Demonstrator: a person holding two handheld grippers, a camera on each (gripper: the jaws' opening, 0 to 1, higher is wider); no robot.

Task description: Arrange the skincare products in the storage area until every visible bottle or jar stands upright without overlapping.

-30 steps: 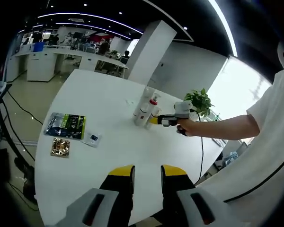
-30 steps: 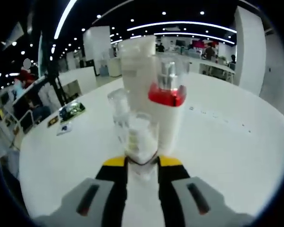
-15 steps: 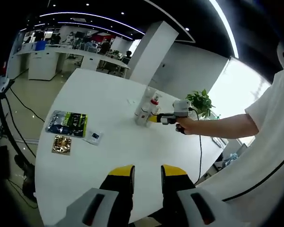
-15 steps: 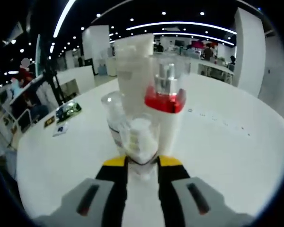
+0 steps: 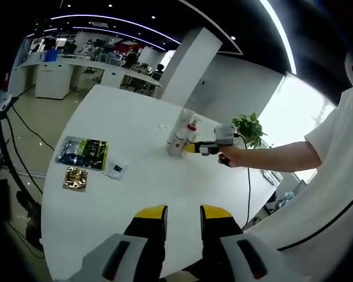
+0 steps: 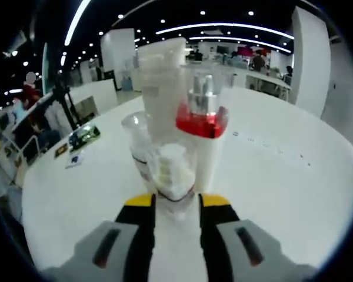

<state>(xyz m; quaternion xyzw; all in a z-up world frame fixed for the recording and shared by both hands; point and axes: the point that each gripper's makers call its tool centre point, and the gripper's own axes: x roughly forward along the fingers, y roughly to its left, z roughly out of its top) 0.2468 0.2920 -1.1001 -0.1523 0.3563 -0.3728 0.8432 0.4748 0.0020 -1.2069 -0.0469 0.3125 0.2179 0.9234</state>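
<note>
Both views are bright and evenly lit from above by curved ceiling light strips (image 5: 112, 21) and small round spotlights (image 6: 203, 13), which bend strongly with the fisheye toward the edges. In the left gripper view, daylight from a window (image 5: 294, 108) ahead and to the right of the tool blows out to white. The white table (image 5: 129, 176) shows soft glare and faint shadows. In the right gripper view, the bottles (image 6: 179, 141) just ahead of the jaws are blurred and out of focus.
</note>
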